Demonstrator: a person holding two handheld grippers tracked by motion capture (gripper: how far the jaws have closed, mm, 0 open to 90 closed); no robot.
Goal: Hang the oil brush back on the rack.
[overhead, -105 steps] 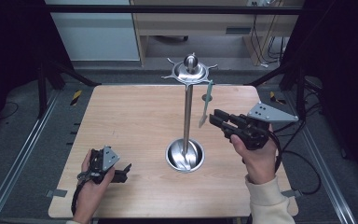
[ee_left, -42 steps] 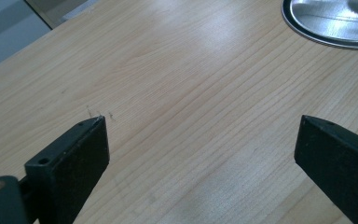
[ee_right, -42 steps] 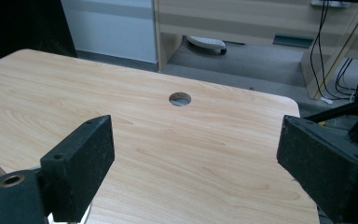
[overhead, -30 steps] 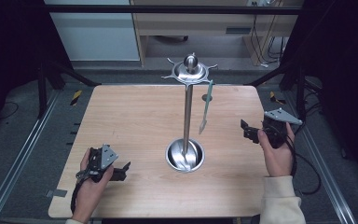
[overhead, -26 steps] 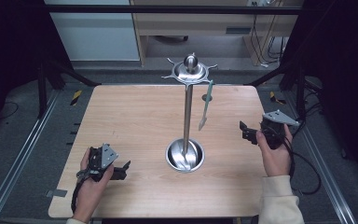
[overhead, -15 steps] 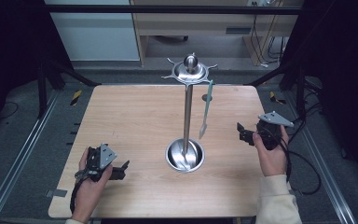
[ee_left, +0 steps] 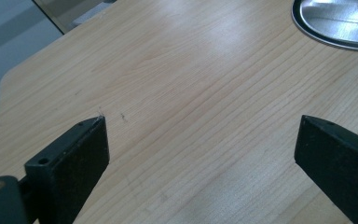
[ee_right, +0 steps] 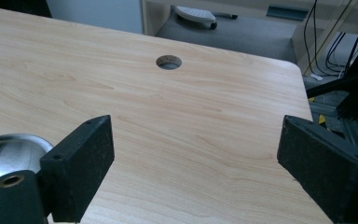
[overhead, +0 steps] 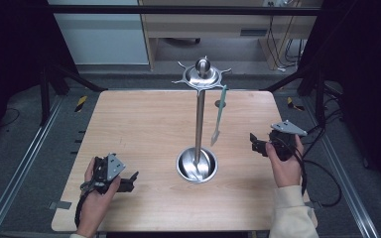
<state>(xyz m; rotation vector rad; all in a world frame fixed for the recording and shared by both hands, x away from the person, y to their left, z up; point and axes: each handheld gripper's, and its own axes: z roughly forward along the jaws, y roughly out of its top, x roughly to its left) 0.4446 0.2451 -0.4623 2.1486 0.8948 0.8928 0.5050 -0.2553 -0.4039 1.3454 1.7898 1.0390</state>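
A steel utensil stand rises from its round base [overhead: 197,166] at the table's middle, with a hooked crown [overhead: 202,75] on top. A pale green spatula [overhead: 219,115] hangs from one right-hand hook, blade down, touching nothing else. My right gripper [overhead: 255,144] is held low over the table to the right of the stand, apart from the spatula. In the right gripper view it [ee_right: 195,123] is open and empty, with the base [ee_right: 9,149] at the left. My left gripper [overhead: 129,180] rests near the front left, and is also open [ee_left: 200,126] and empty. The base rim [ee_left: 335,25] lies beyond it.
The wooden table [overhead: 144,129] has a round cable hole [ee_right: 168,61] near its far right corner. Metal frame rails [overhead: 25,158] run along both sides. Cables [overhead: 322,173] trail off the right edge. A desk and floor lie beyond the far edge.
My right gripper has drawn back from the lower end of the hanging spatula to the table's right side, then eased slightly left. The left gripper has stayed put.
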